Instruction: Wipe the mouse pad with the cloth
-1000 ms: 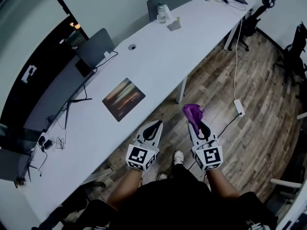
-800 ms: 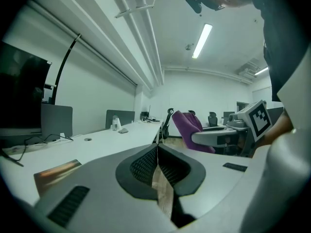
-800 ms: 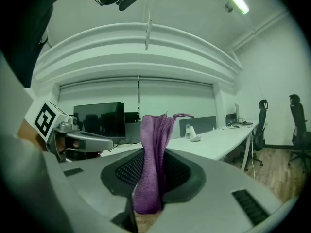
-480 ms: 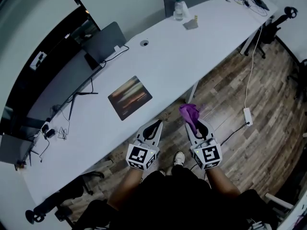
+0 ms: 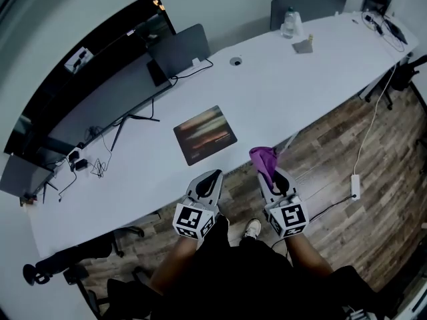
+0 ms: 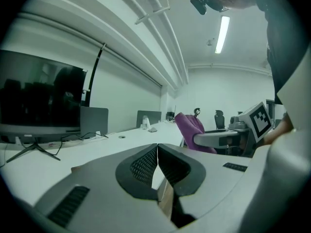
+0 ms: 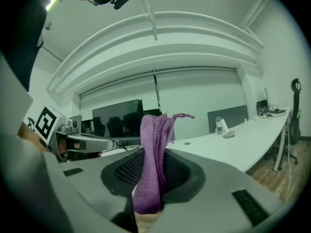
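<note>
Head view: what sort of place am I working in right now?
Most likely an open office: a long white desk carries a monitor and a mouse pad, and office chairs stand on the wood floor.

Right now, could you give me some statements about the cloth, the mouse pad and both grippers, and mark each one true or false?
1. The right gripper is shut on the purple cloth. True.
2. The mouse pad lies flat on the white desk. True.
3. The left gripper holds the mouse pad. False: its jaws are together and empty; the pad lies on the desk.
4. The cloth touches the mouse pad. False: they are apart.
</note>
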Demonstrator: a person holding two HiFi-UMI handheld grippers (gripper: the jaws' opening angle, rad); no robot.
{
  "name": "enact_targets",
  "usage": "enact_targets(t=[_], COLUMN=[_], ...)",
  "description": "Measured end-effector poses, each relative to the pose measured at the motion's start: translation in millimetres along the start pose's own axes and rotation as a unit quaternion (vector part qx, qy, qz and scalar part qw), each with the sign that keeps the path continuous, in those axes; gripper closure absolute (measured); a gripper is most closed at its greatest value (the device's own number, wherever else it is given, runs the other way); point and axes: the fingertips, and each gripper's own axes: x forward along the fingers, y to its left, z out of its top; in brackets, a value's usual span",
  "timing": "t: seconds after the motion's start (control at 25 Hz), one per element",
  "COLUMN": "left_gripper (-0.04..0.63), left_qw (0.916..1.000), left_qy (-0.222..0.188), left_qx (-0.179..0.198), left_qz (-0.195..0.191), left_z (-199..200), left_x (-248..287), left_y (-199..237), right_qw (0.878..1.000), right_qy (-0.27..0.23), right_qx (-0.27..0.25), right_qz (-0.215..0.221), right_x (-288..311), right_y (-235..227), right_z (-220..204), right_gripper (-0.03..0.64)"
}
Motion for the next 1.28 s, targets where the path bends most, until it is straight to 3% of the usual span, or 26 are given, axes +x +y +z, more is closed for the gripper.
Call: enact_targets(t=[0.32,0.68,1.28], left_gripper=[0.572,0.574,0.573], left_qw=[0.9974,0.9935,0.9905], left_qy=[-0.025,-0.034,-0.040], left_qx=[-0.033,-0.046,-0.072], left_qz=[0.059,0.099,0.111], left_z=[5.1,3.2,-16.7], left_x=[-15.6,-42.8,-63.7], left_y=[91.0,197.1,274.9], right_qw=[0.999,0.994,0.989], right_qy=[0.016,0.047,0.111], right_qx=[-0.022,-0.042,-0.046], right_qz=[0.046,0.088,0.084], right_x=[77.5,177.0,257.9], right_y=[43.0,107.3,153.2], right_z=[13.3,19.1,-8.2], right_gripper=[0.502,0.502,0.502])
